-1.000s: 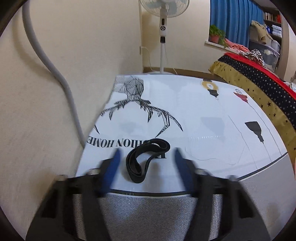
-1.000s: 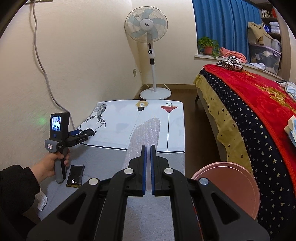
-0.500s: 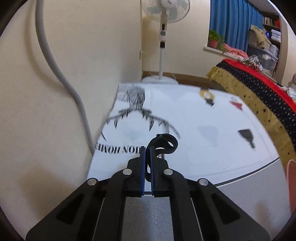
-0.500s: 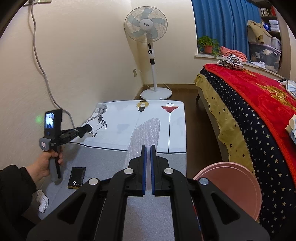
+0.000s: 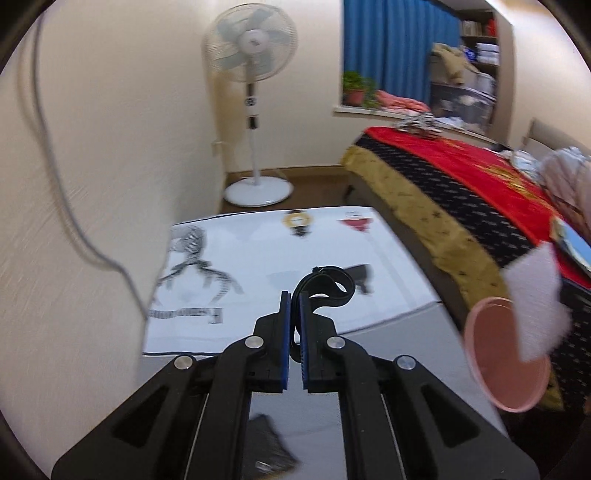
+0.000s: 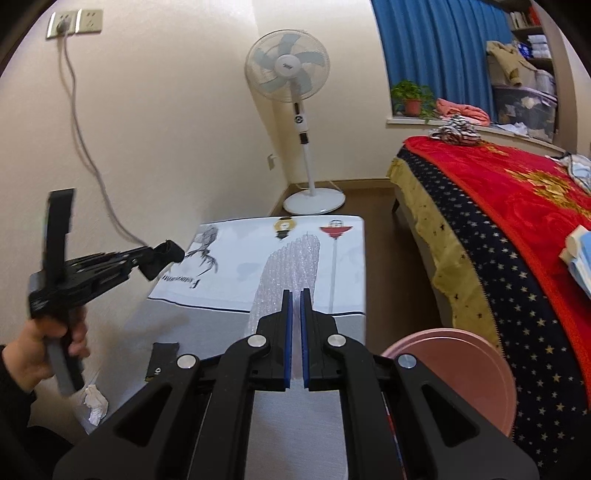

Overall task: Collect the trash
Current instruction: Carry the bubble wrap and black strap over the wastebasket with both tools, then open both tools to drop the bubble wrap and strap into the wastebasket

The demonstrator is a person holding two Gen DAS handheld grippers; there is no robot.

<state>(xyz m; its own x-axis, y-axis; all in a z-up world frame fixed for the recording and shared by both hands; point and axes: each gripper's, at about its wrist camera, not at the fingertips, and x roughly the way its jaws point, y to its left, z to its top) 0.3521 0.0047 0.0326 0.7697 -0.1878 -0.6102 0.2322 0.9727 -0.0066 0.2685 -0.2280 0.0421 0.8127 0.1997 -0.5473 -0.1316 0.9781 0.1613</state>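
Cream walls and a dark wood floor frame a bedroom where a low counter (image 6: 207, 373) sits against the wall, covered by a grey cloth with a white printed end. Nearest along that counter, at its wall-side edge, lie a crumpled white paper scrap (image 6: 95, 403) and, just beyond it, a flat black packet (image 6: 161, 360). The right gripper (image 6: 294, 295) hangs over the counter's middle with its blue-lined jaws drawn nearly together and nothing between them; a strip of bubble wrap (image 6: 291, 262) stretches away from its tips across the white print. Beside the counter on the side away from the wall, a round pink bin (image 6: 458, 373) stands against the bed (image 6: 517, 229) with its red, star-trimmed blanket.

Above the counter's wall side, the left hand (image 6: 48, 350) holds the left gripper (image 5: 291, 295) lifted clear of the surface. Its jaws are clamped on a black strap (image 5: 328, 284), whose loop curls out past the fingertips and hangs in the air over the white print; in the right wrist view the same strap shows as a dark lump at the gripper's tip. A grey cable (image 6: 92, 162) runs down the wall from a socket (image 6: 74, 24). Past the counter's far end stands a white pedestal fan (image 6: 291, 74), with a blue curtain (image 6: 439, 48) and a potted plant (image 6: 410, 96) beyond.
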